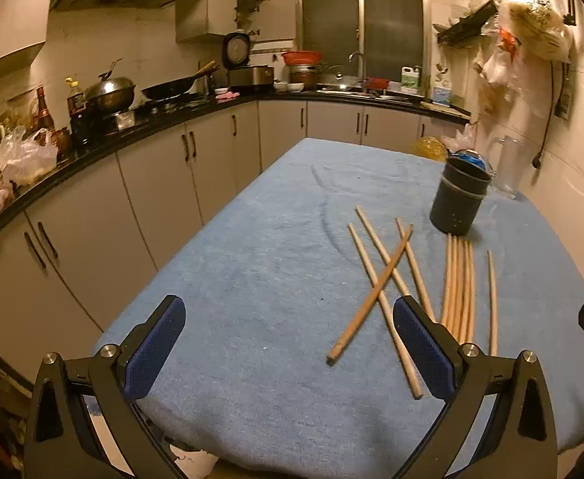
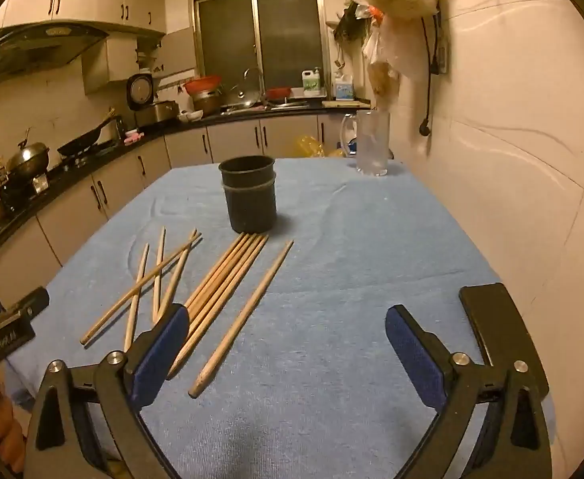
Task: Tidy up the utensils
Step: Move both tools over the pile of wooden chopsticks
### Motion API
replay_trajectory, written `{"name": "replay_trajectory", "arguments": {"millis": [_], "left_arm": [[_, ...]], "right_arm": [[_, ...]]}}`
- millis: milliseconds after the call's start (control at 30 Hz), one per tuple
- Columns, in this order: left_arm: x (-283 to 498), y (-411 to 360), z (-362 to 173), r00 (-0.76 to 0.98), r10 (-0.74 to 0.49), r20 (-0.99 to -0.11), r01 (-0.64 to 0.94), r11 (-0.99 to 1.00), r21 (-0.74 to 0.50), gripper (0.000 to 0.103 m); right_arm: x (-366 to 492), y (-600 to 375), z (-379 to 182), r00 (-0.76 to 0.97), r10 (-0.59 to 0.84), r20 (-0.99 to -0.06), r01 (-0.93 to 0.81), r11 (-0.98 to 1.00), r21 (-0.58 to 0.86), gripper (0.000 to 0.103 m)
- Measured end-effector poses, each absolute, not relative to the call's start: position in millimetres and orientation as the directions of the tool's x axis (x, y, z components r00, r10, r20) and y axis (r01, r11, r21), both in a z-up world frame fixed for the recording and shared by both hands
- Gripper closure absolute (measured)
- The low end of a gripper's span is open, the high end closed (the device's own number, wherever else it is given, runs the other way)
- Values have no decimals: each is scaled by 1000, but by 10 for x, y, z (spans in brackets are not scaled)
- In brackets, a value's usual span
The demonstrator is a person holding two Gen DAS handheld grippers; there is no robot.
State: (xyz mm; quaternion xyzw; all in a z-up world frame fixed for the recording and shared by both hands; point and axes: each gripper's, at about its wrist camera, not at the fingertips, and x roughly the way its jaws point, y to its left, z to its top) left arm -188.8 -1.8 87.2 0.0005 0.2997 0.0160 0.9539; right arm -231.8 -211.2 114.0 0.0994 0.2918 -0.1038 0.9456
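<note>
Several wooden chopsticks lie on a blue cloth-covered table (image 1: 252,279) (image 2: 351,279). One loose crossed group (image 1: 379,275) (image 2: 152,279) sits left of a tidy bundle (image 1: 459,283) (image 2: 224,279), and a single stick (image 2: 244,319) (image 1: 492,299) rests to the bundle's right. A dark round holder cup (image 1: 457,195) (image 2: 250,193) stands upright just beyond them. My left gripper (image 1: 290,343) hovers open over the near table edge, left of the sticks, holding nothing. My right gripper (image 2: 288,347) is open too, right of the bundle, with bare cloth between its fingers.
A clear plastic jug (image 2: 371,143) (image 1: 509,167) stands at the table's far right by the wall. A black kitchen counter (image 1: 112,139) with pans and bottles runs along the left and back. Bags hang on the right wall (image 2: 395,20).
</note>
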Motion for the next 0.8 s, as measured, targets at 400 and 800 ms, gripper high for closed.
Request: {"name": "replay_trajectory", "arguments": {"millis": [400, 800], "left_arm": [[-1792, -169, 752, 805, 25, -593, -6, 999, 33, 0], [-1746, -200, 678, 787, 15, -616, 1, 1000, 25, 0]], "right_arm": [[-2234, -2152, 1069, 799, -117, -589, 242, 960, 138, 11], [-2238, -2131, 1055, 795, -112, -597, 235, 963, 131, 13]]}}
